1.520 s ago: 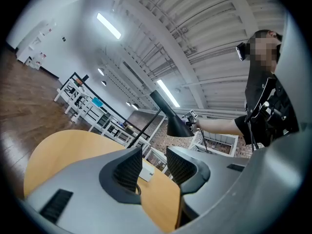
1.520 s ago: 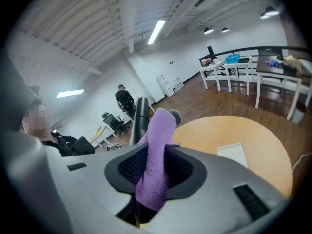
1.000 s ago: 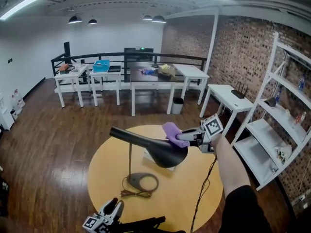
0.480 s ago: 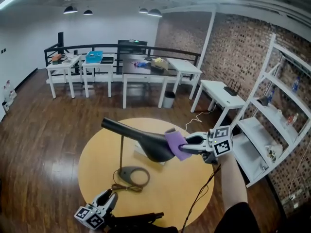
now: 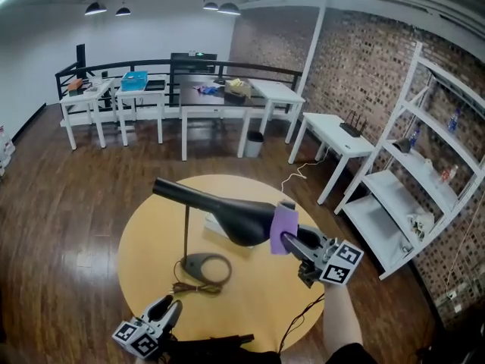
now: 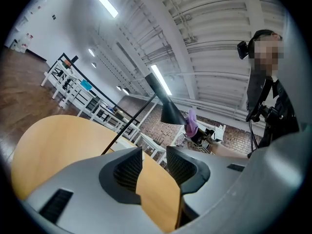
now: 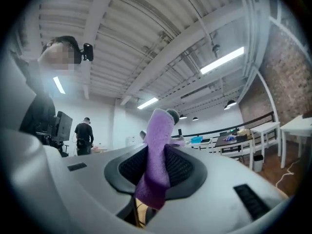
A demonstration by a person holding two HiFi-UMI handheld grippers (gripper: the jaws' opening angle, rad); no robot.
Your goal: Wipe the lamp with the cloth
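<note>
**Pressing the Cloth Against the Lamp's Flared End**

Finding the lamp (image 5: 227, 212) planted near the middle of the round tabletop (image 5: 151, 233). Resting on a dark ring-shaped base (image 5: 203, 268), rising on a thin stem (image 5: 186, 230), and ending in a long matte-black shade (image 5: 246, 222). Tapering to a narrow tip toward the tabletop's far-left edge and widening toward its right edge. Showing no dust or marks that can be made out from here.

Meeting the purple cloth (image 5: 283, 230) at that wide end, apparently touching the shade's rim. Probably working the outer curve there, judging by the contact, with most of the shade's length not yet covered.

Pinching the cloth in the right gripper (image 5: 289, 241), with the jaws partly closed on the fabric. Leaving a folded tuft sticking out past the tips, most likely to give a soft leading edge and spare the shade from hard plastic.

Hovering the left gripper (image 5: 168, 308) low at the tabletop's near edge, with the jaws apart and only bare wood showing in the gap. Aiming up toward the lamp, perhaps standing by to steady the base if the push on the shade tips it.

Trailing a thin cord (image 5: 193, 288) from the base toward the near edge.
</note>
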